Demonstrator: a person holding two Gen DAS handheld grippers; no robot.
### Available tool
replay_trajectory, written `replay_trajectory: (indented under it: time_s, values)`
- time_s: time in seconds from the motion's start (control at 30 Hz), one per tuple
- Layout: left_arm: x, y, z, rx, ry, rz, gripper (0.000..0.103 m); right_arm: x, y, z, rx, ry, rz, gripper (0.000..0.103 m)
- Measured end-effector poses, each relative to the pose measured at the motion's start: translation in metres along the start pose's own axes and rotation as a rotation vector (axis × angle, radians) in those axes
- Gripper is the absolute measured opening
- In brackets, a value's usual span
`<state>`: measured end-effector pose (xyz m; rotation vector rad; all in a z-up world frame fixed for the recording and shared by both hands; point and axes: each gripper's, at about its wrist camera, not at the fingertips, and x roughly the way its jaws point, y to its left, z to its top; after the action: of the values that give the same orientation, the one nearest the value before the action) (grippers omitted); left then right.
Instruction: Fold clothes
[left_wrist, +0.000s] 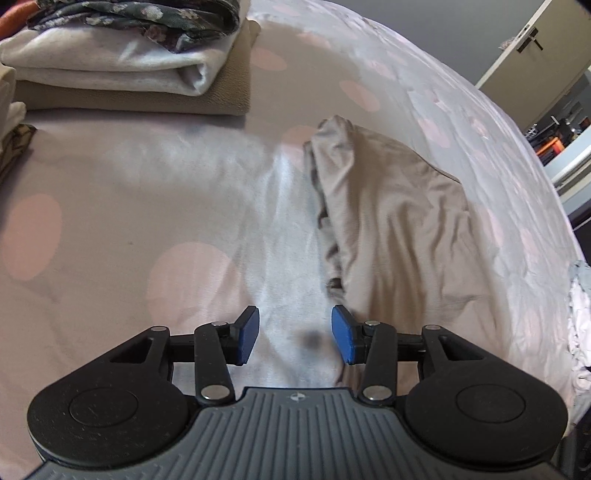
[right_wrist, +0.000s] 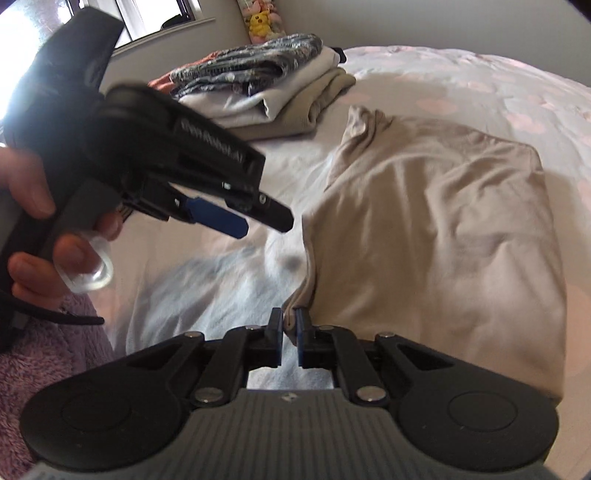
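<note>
A beige garment (left_wrist: 391, 218) lies partly folded on the bed, to the right of centre; it also shows in the right wrist view (right_wrist: 436, 229). My left gripper (left_wrist: 294, 334) is open and empty, hovering over bare sheet just left of the garment's near edge. It also shows from the side in the right wrist view (right_wrist: 255, 218), held by a hand. My right gripper (right_wrist: 290, 332) is shut on the garment's near left corner.
A stack of folded clothes (left_wrist: 122, 62) sits at the far left of the bed (left_wrist: 110, 206), also in the right wrist view (right_wrist: 266, 88). A purple fleece (right_wrist: 48, 365) lies near left. A door (left_wrist: 524, 55) stands beyond the bed's right edge.
</note>
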<state>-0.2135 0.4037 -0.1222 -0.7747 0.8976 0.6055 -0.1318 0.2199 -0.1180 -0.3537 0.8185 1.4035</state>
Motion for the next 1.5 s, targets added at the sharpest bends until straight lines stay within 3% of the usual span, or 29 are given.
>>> replay_trajectory:
  time_s: [0.23, 0.43, 0.53, 0.63, 0.83, 0.93, 1.0, 1.03, 1.17, 1.33, 1.5]
  values:
    - [0.001, -0.004, -0.005, 0.010, 0.047, -0.059, 0.052, -0.017, -0.005, -0.005, 0.009, 0.018, -0.033, 0.027]
    - [0.000, -0.020, -0.017, 0.088, 0.101, -0.079, 0.056, -0.051, -0.036, -0.024, 0.089, 0.063, -0.280, 0.027]
    - [0.005, -0.032, -0.022, 0.160, 0.136, -0.062, 0.058, -0.057, -0.052, -0.030, 0.171, 0.070, -0.331, 0.028]
    - [0.014, -0.034, -0.024, 0.167, 0.176, -0.036, 0.058, -0.053, -0.055, -0.033, 0.173, 0.086, -0.380, 0.029]
    - [0.020, -0.024, -0.022, 0.117, 0.191, -0.044, 0.049, -0.051, -0.070, -0.031, 0.270, 0.047, -0.369, 0.029]
    - [0.022, -0.023, -0.021, 0.099, 0.184, -0.041, 0.030, -0.049, -0.080, -0.030, 0.330, 0.026, -0.360, 0.029]
    - [0.019, -0.019, -0.018, 0.069, 0.161, -0.061, 0.007, -0.045, -0.088, -0.031, 0.388, 0.017, -0.365, 0.025]
    - [0.016, -0.017, -0.018, 0.054, 0.140, -0.072, 0.003, -0.046, -0.089, -0.032, 0.407, 0.007, -0.365, 0.008]
    - [0.007, -0.008, -0.015, 0.004, 0.090, -0.060, 0.000, -0.063, -0.077, -0.032, 0.370, -0.038, -0.371, 0.003]
    - [0.022, -0.009, -0.015, 0.021, 0.161, 0.035, 0.000, -0.048, -0.072, -0.036, 0.308, 0.077, -0.409, 0.002]
    - [0.017, -0.002, -0.014, -0.014, 0.140, 0.017, 0.000, -0.040, -0.078, -0.040, 0.328, 0.134, -0.414, 0.002]
